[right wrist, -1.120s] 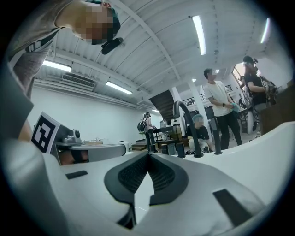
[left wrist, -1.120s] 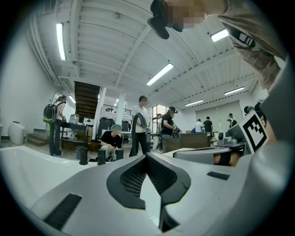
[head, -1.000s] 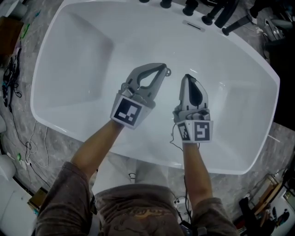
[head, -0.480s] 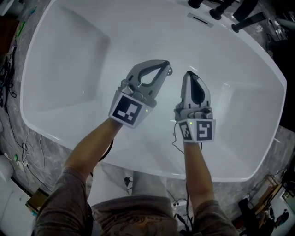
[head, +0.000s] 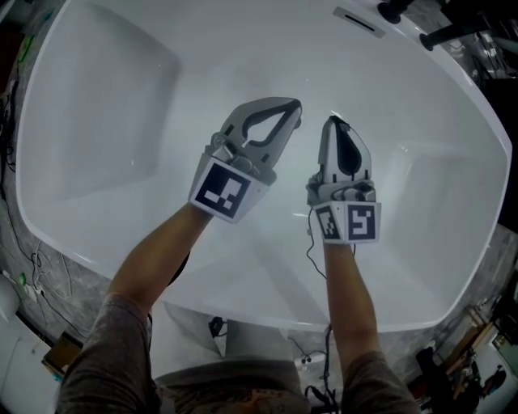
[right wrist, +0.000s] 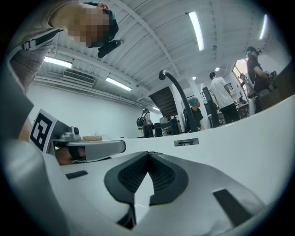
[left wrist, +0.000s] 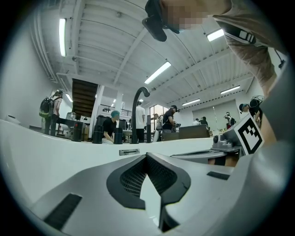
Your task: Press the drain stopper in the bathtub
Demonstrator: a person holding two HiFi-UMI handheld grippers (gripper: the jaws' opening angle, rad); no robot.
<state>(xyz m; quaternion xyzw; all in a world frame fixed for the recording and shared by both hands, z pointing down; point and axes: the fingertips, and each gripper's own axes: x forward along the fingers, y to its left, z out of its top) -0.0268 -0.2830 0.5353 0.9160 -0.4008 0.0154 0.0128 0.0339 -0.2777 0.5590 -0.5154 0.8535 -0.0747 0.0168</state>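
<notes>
My left claw (head: 293,105) had its jaws drawn together, tips meeting, with nothing held between them. My right claw (head: 332,121) beside it was the same, closed on empty air, and its own view showed only white tub wall past the tips. Over the last second both claws had crept forward over the floor of the bathtub (head: 105,105), the left a little further than the right. I had leaned in as well, so the overflow plate (head: 358,22) and the dark faucet fittings (head: 441,36) slid toward the top edge of the head view. A second earlier the drain stopper (head: 298,123) had shown plainly as a small round grey knob just off the right side of the left tip. Now the tip had come over it, and only a sliver of grey showed at that edge, too small to be sure of. I judged the left claw nearly placed for the press, though I could not tell whether it touched the stopper or hung just above it. The stopper lay at the middle of the tub floor, between the two claw tips, and looked small, round and metallic; whether it stood raised or already down, I could not make out
</notes>
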